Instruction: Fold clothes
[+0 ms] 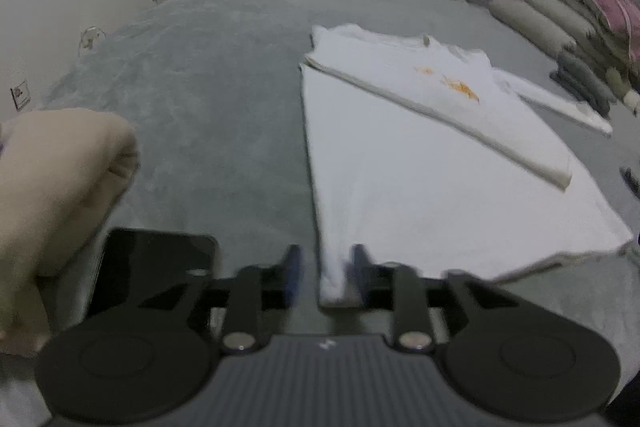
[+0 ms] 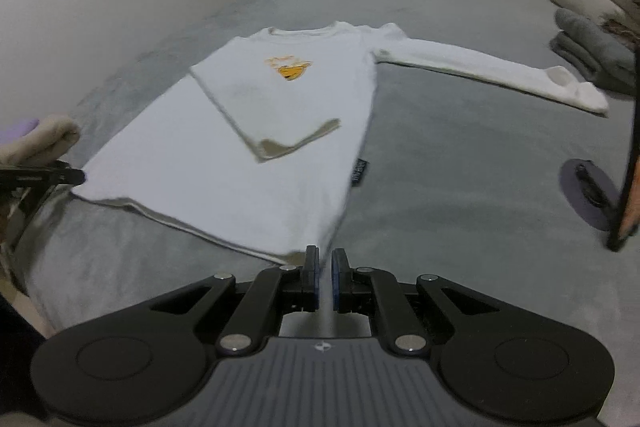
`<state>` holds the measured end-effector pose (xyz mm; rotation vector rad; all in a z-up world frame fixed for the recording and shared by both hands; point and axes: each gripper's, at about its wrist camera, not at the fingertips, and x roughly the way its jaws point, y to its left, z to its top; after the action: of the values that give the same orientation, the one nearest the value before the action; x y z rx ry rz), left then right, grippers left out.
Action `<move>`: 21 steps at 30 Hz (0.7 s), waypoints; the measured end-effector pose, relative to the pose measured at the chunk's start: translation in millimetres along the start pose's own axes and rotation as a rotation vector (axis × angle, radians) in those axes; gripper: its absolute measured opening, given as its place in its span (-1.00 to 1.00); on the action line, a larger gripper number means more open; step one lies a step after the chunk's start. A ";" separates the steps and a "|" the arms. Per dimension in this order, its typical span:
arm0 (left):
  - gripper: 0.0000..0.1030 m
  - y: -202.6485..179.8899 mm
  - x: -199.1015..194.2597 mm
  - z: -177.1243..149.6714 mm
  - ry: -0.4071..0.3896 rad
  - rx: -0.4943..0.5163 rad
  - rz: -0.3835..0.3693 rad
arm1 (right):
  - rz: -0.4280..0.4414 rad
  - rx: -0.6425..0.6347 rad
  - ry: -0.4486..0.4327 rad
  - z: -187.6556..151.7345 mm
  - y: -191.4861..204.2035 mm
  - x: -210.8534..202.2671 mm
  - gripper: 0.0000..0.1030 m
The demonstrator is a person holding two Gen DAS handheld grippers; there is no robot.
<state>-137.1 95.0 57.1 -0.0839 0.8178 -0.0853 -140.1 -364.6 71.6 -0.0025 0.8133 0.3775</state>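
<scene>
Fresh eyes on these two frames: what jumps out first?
A white long-sleeved shirt with an orange chest print lies on the grey bed, one sleeve folded across the body, the other stretched out right. The right claw pinches its near hem corner. The other hem corner lies between the left claw's parted fingers.

left of shirt [image 1: 420, 163]: you've got wide bare bed [image 1: 208, 75], only the phone [image 1: 156, 259] and beige bundle [image 1: 56, 187] at the near edge
right of shirt: outstretched sleeve [image 2: 480, 71], dark stand base [image 2: 588, 195], stacked pillows [image 1: 560, 11] block you
</scene>
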 end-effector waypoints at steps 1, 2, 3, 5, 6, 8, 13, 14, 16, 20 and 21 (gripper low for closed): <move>-0.15 0.6 -3.7 4.0 -0.019 -0.004 0.005 | -0.002 0.011 -0.013 0.9 -3.7 -3.0 -0.76; -0.14 0.7 -8.0 9.4 -0.039 -0.009 0.015 | -0.005 0.026 -0.034 2.6 -7.9 -6.4 -0.67; -0.14 0.3 -11.9 14.8 -0.055 -0.014 0.024 | -0.012 0.039 -0.054 4.8 -11.3 -8.6 -0.62; -0.14 -6.8 -17.7 27.9 -0.067 -0.030 0.023 | -0.033 0.058 -0.084 11.6 -14.6 -8.3 -0.55; -0.12 -14.4 -21.9 34.7 -0.077 -0.029 0.011 | -0.039 0.067 -0.089 15.8 -14.8 -5.5 -0.55; -0.01 -32.3 -27.9 46.9 -0.103 -0.016 0.000 | -0.034 0.073 -0.092 23.4 -13.1 1.9 -0.55; 0.35 -72.4 -11.5 58.1 -0.132 0.055 0.000 | 0.001 0.047 -0.057 37.1 1.5 28.6 -0.55; 0.33 -78.4 -1.8 57.7 -0.121 0.069 0.005 | 0.010 0.039 -0.032 38.1 4.7 35.9 -0.55; 0.23 -86.3 24.7 61.6 -0.053 0.078 0.022 | 0.006 -0.012 0.045 37.3 14.4 52.8 -0.55; 0.24 -90.6 58.6 74.7 -0.038 0.100 0.079 | -0.008 -0.030 0.046 43.5 11.2 64.5 -0.55; 0.24 -89.2 65.6 78.3 -0.032 0.093 0.083 | -0.011 0.012 0.023 48.7 2.6 64.2 -0.55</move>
<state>-39.2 2.6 72.6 0.0359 0.7834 -0.0434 -66.4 -334.1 60.0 -0.0003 0.8375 0.3632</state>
